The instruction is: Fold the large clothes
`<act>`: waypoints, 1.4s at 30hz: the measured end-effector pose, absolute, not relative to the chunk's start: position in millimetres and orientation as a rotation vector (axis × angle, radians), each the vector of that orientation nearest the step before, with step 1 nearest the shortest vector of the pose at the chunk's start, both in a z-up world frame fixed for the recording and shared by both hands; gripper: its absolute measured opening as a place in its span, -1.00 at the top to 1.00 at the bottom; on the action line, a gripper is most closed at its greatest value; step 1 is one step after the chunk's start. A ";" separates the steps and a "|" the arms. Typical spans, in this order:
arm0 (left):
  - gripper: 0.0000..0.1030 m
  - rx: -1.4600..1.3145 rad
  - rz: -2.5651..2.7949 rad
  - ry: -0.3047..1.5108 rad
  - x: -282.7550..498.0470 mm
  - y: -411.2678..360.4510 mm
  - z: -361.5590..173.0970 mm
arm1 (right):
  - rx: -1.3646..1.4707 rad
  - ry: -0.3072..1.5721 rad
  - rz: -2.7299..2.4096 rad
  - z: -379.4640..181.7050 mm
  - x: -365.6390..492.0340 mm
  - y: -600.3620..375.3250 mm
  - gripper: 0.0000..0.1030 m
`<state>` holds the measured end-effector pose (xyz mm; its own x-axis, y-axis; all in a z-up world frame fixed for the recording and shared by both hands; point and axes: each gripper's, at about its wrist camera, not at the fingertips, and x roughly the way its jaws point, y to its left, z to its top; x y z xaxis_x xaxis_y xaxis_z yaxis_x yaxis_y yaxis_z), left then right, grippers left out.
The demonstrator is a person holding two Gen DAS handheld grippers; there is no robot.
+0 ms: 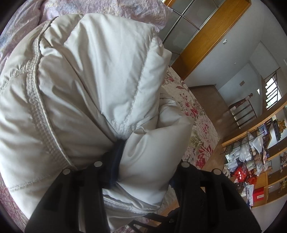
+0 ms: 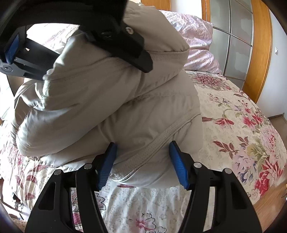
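Across the centre of the right wrist view lies the jacket (image 2: 107, 107), a puffy cream quilted garment bunched into a thick mound on the bed (image 2: 242, 125), whose cover is white with red and pink flowers. Your right gripper (image 2: 142, 163) stands at lower centre with its jaws apart; the blue pads (image 2: 107, 161) sit on either side of a bulge at the jacket's near edge, where a ribbed band runs diagonally. Fabric fills the gap, but you cannot tell whether the pads press it. At upper left of this view your left gripper (image 2: 125, 39) reaches over the jacket's top, one black finger lying against the fabric.

Filling most of the left wrist view, the jacket (image 1: 89, 89) rises as a folded mass, stitched seams running down it. Your left gripper (image 1: 141, 177) sits at the bottom of that frame, gripping the jacket: a fold is bunched between its fingers (image 1: 114, 161), and one dark pad is sunk into the cloth while the other is hidden behind it. A pink duvet (image 1: 125, 7) shows at the top edge. At upper right stands a wardrobe (image 1: 206, 35) with a wooden frame and frosted panels; shelves (image 1: 251, 157) holding bags and boxes occupy the lower right.
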<state>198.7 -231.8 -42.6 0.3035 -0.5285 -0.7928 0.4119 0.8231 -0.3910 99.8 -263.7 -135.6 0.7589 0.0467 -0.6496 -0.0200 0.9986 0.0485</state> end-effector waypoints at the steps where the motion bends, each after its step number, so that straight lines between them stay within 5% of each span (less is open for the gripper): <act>1: 0.18 -0.121 -0.630 1.102 200.2 -233.3 -43.7 | 0.040 0.708 0.036 -135.8 99.6 -263.7 -0.21; 15: -0.30 -0.102 -0.686 1.107 196.3 -234.3 -17.2 | 0.043 0.714 0.036 -137.8 101.1 -265.4 -0.24; 33: -0.35 -0.149 -0.686 0.959 150.0 -164.3 61.9 | 0.036 0.722 0.028 -139.5 104.0 -265.2 -0.25; 42: -0.35 -0.072 -0.425 0.952 177.4 -117.8 40.1 | 0.035 0.725 0.023 -138.5 103.8 -264.2 -0.26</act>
<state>177.4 -117.8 40.1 0.5041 -0.3832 -0.7740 0.3206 0.9152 -0.2443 103.8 -264.2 -138.5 0.7481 0.0330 -0.6628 -0.0087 0.9992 0.0399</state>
